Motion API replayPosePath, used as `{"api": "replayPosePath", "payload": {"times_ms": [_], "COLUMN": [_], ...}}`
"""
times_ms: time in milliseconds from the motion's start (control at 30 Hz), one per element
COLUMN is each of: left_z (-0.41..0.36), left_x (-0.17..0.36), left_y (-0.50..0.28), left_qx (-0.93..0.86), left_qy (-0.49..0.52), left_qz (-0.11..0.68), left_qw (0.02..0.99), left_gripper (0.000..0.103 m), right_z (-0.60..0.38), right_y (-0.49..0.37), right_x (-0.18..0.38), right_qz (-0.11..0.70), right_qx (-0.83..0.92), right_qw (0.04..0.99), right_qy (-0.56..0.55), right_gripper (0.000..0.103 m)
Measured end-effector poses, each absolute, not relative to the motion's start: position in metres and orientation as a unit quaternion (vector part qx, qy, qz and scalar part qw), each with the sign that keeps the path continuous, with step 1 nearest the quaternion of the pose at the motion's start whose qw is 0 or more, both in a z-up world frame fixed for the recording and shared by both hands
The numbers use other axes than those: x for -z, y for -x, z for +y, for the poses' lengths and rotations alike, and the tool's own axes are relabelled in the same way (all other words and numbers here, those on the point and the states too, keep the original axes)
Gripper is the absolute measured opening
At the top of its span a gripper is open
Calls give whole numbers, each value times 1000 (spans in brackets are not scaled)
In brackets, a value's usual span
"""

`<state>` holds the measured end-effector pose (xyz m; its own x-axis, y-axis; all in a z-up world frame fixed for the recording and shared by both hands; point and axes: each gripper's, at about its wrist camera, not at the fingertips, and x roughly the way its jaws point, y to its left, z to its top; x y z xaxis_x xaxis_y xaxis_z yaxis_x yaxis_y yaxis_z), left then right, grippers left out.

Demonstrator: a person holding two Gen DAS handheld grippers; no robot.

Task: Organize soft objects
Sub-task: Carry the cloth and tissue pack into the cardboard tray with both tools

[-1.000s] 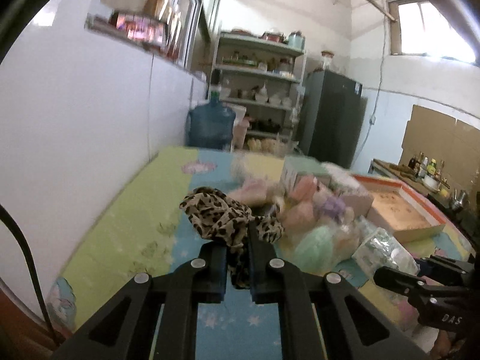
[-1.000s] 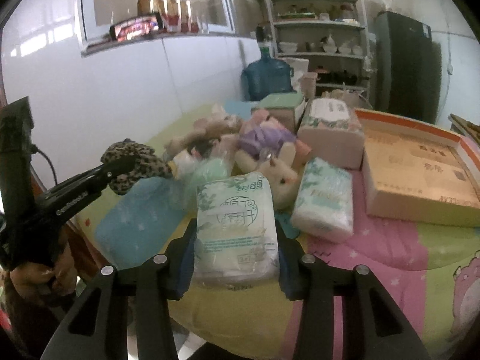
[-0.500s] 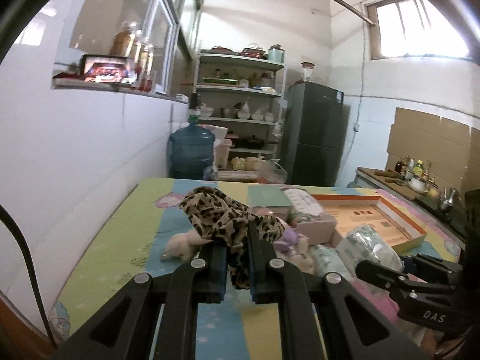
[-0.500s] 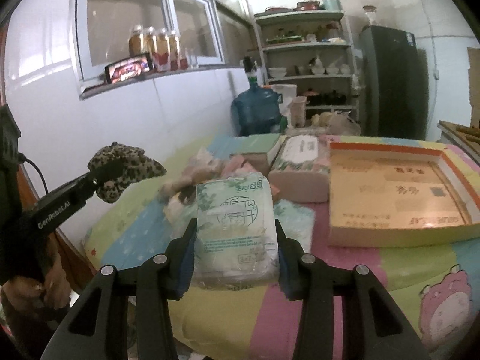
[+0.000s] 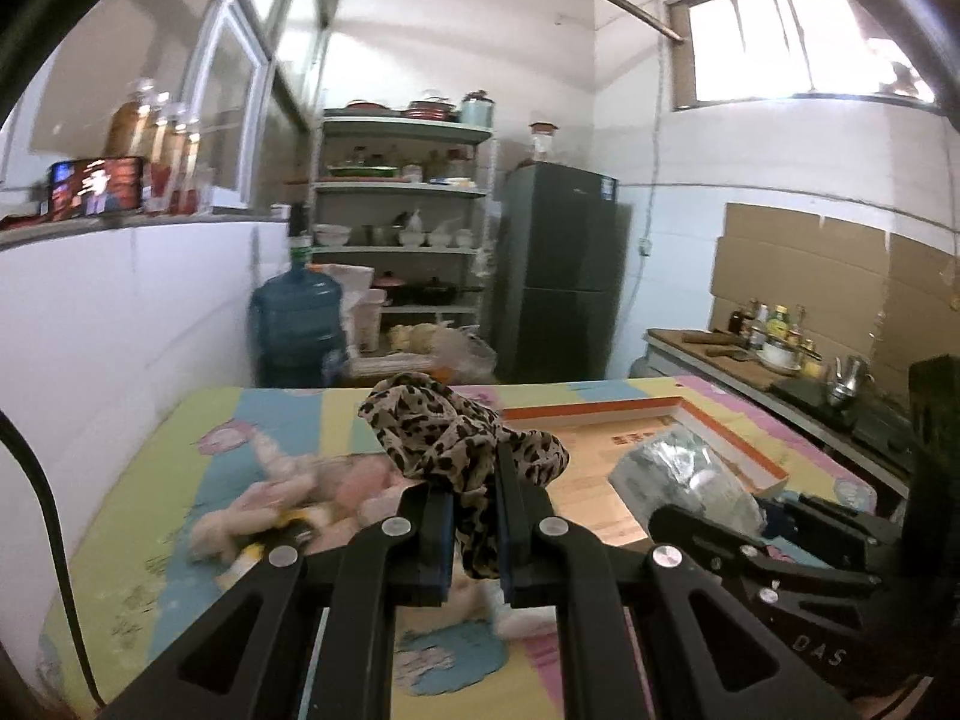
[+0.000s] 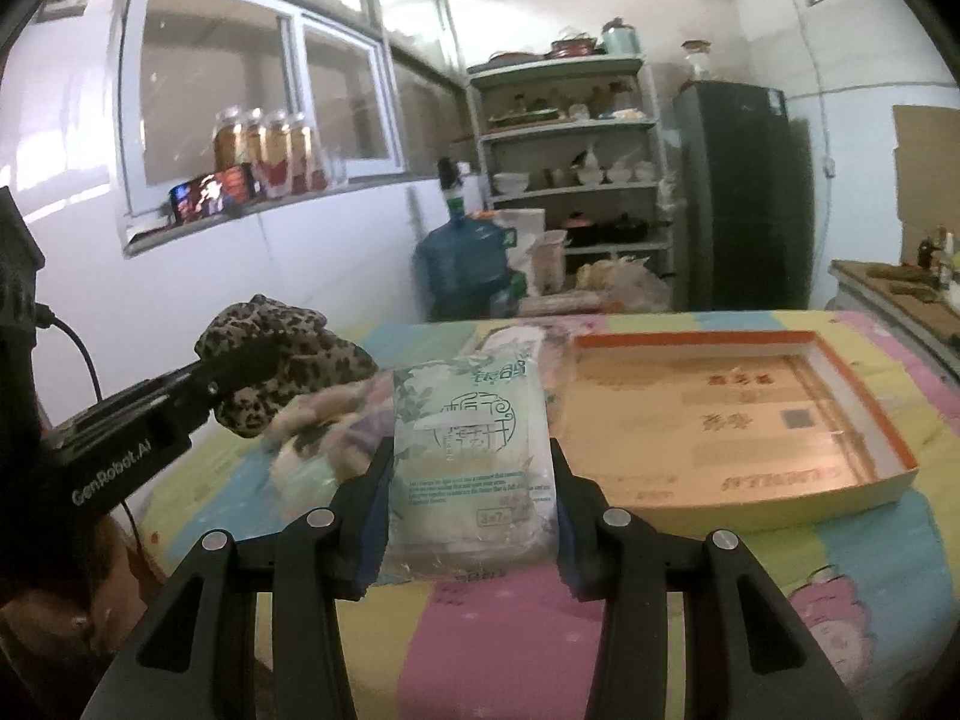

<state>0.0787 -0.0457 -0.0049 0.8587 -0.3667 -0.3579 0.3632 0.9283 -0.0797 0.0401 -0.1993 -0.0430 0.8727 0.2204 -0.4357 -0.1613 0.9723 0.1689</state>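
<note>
My left gripper (image 5: 475, 531) is shut on a leopard-print cloth (image 5: 462, 441) and holds it above the table; it also shows in the right wrist view (image 6: 282, 369). My right gripper (image 6: 471, 510) is shut on a white-green tissue pack (image 6: 471, 456), held above the table's near edge; the pack shows in the left wrist view (image 5: 684, 474). A shallow orange-rimmed cardboard box (image 6: 750, 420) lies open on the table, to the right of the pack. Blurred plush toys (image 5: 282, 498) lie under and left of the cloth.
The table has a pastel cartoon cover (image 6: 870, 570). A white wall (image 5: 120, 330) runs along its left side. Behind stand a blue water jug (image 5: 297, 324), a shelf of dishes (image 5: 408, 228) and a dark fridge (image 5: 564, 276). A counter with bottles (image 5: 774, 342) is at right.
Both grippers have risen and tilted up, so the table sits lower in view. The pile of toys and packs has slid down and left. Both grips are unchanged.
</note>
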Motion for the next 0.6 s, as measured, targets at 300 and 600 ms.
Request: {"api": "replayPosePath", "payload": {"times_ms": [300,600], "left_z": [-98,-153], "left_x": [4,9], "left_y": [-96,-122], "left_qx": [231,255], "left_qy": [1,8], "left_qz": [195,214], "left_qw": [953,943], "left_gripper": [11,11], "right_z": [-252,-315], "right_y": [-39,-51], "right_x": [27,20], "right_qz": [211,224], "right_qx": [-31,4], "right_qw": [976,972], "right_qy": [-52,-76], "right_gripper": [46,46]}}
